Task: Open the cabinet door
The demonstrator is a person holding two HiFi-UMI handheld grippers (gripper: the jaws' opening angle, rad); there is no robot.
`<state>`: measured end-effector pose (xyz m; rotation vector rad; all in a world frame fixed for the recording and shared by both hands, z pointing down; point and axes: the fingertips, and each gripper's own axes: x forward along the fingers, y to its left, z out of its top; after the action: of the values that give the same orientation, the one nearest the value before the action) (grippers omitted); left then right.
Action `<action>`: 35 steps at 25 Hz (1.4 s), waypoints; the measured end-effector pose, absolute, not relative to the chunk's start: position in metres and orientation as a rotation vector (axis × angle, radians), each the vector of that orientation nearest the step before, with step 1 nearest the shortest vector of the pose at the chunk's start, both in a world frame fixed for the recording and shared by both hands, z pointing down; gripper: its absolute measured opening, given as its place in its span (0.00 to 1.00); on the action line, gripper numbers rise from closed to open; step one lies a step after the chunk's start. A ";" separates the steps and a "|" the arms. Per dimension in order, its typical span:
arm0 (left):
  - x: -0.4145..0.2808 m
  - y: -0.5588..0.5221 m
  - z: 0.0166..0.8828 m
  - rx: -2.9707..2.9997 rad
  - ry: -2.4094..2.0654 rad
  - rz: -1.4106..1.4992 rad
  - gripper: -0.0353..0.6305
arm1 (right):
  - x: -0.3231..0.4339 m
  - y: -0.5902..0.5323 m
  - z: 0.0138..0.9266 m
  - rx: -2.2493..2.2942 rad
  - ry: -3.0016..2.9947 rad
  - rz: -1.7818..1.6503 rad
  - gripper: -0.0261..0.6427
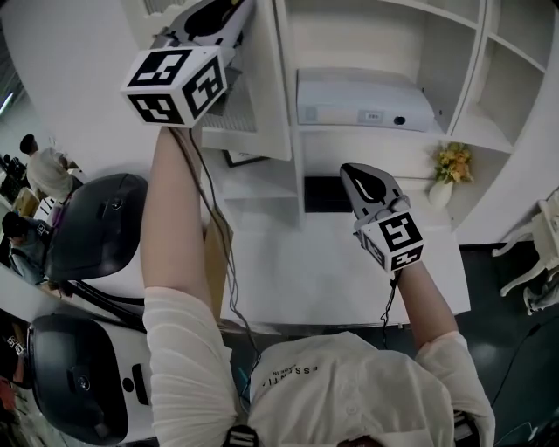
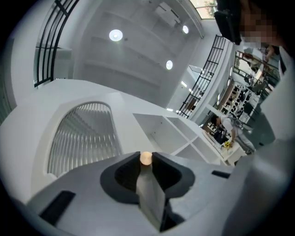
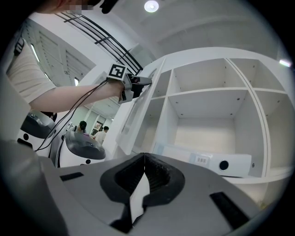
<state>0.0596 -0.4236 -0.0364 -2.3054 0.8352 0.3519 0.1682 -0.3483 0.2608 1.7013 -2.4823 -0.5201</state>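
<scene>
The white cabinet door (image 1: 265,83) with a louvred panel (image 2: 83,133) stands swung out from the shelf unit. My left gripper (image 1: 225,12) is raised at its top edge, shut on the door's small round wooden knob (image 2: 145,158). In the right gripper view the left gripper (image 3: 132,86) shows at the door's (image 3: 134,115) outer edge. My right gripper (image 1: 362,181) hangs lower in front of the open shelves, jaws shut (image 3: 144,157) with nothing between them.
A white boxy device (image 1: 362,100) lies on the opened shelf (image 3: 216,162). A vase of yellow flowers (image 1: 447,175) stands on the right shelf. A framed picture (image 1: 244,159) sits below the door. Black-and-white machines (image 1: 96,227) and people are at the left.
</scene>
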 end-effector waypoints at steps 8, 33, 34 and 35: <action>0.034 -0.397 -0.036 -2.348 0.805 0.373 0.16 | 0.145 -0.336 0.264 1.644 -2.520 -0.520 0.06; -0.065 -0.341 -0.036 -2.503 0.627 0.481 0.16 | 0.062 -0.345 0.258 1.467 -2.754 -0.507 0.06; -0.070 -0.339 -0.036 -2.508 0.615 0.492 0.16 | 0.058 -0.346 0.258 1.456 -2.764 -0.510 0.06; -0.076 -0.337 -0.036 -2.511 0.605 0.502 0.16 | 0.054 -0.347 0.258 1.443 -2.772 -0.514 0.06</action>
<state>-0.0757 -0.3370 -0.0360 -2.5108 0.6053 0.5020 0.0543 -0.3468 0.2578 1.4430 -2.7717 -0.5139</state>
